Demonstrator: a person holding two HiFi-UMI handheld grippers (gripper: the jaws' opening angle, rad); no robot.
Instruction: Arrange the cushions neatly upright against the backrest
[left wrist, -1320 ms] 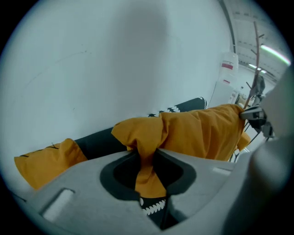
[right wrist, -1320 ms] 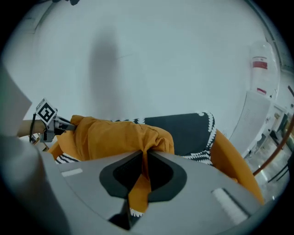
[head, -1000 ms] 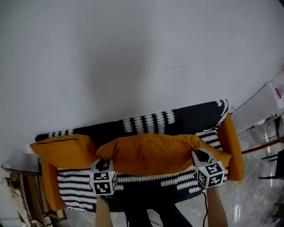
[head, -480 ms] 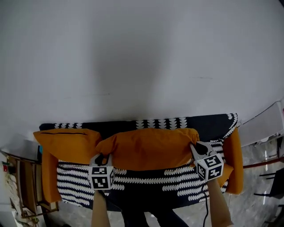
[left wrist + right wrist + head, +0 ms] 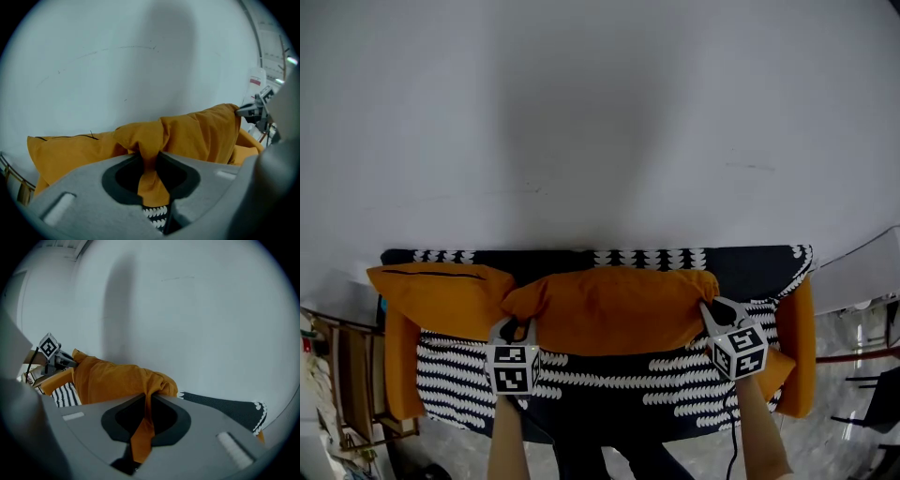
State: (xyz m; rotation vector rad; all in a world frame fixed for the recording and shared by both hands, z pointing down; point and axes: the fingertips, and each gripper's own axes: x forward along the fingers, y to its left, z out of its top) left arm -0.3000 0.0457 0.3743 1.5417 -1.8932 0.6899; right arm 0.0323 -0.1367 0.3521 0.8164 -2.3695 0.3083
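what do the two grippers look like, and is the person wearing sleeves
Both the left gripper and the right gripper have light grey bodies with a black recess around the jaws. Each carries a white cube printed with black square markers. A thin black cable trails from the right one. No sleeves are visible.

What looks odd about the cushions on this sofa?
The middle cushion looks crumpled: the left gripper and right gripper pinch its two ends, bunching the fabric. The left cushion sits smooth beside it.
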